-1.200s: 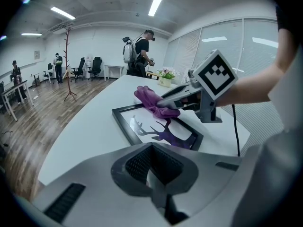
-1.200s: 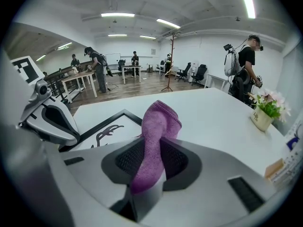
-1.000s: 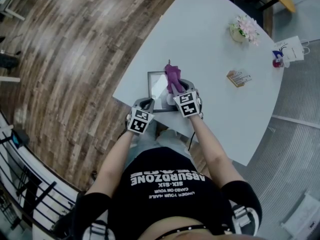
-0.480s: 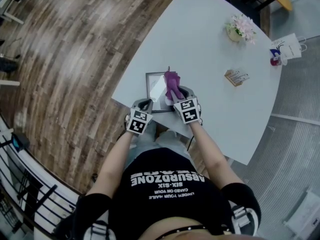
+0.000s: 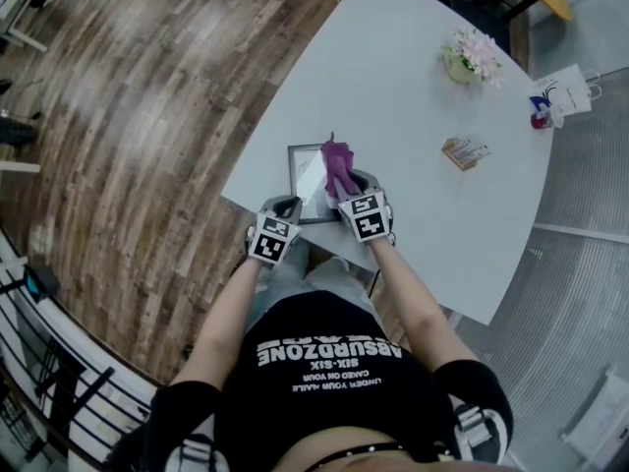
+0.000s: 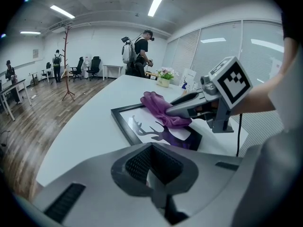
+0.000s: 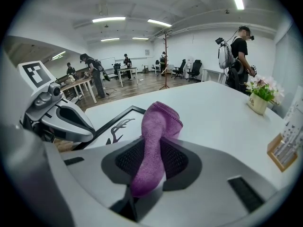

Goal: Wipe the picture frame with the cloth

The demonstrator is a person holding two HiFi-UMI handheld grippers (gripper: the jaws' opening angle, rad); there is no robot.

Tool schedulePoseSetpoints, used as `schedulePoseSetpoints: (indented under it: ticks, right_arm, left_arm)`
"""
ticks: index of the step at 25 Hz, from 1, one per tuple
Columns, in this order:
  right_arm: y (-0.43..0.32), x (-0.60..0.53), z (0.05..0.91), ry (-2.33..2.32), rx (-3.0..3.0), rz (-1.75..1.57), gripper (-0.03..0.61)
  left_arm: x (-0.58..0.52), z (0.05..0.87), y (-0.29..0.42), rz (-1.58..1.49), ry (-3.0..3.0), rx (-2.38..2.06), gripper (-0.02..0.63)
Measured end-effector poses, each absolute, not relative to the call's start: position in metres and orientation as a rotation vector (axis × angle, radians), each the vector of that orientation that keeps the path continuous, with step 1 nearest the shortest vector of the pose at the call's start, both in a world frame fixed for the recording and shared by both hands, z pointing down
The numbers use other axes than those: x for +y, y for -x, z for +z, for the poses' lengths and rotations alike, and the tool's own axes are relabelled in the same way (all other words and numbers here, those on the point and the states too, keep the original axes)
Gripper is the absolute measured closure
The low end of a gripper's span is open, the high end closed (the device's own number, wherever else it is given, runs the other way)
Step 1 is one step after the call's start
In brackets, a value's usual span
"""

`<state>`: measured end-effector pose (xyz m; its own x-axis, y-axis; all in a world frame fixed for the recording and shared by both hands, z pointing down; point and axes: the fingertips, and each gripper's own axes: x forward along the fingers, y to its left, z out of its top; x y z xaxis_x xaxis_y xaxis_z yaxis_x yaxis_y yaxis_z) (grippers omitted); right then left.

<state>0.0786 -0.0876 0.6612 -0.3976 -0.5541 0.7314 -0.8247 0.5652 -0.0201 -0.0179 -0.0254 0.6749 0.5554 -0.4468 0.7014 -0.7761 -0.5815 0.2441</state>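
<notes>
Grips fuzzy purple cloth (image 7: 158,126) in right gripper (image 5: 346,190) against black rectangular picture frame (image 6: 142,126) to wipe; holds left gripper (image 5: 290,205) closed, empty.

The person's black shirt (image 5: 329,362) reads "ABSURDZONE" and "SIX-SIX", seen upside down.

One table (image 5: 413,116) carries one picture frame (image 5: 305,170), one cloth (image 5: 340,161) and one flower pot (image 5: 470,57). There are two grippers, the left gripper (image 5: 289,205) and the right gripper (image 5: 347,188).
</notes>
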Motion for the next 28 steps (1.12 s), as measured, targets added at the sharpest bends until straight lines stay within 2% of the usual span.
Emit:
schedulePoseSetpoints:
  ticks: [28]
  right_arm:
    - [-0.011,-0.09,0.668,-1.0,-2.167,0.574,0.463]
  left_arm:
    - [-0.025,0.675,0.014,0.784,-2.28,-0.949,0.6]
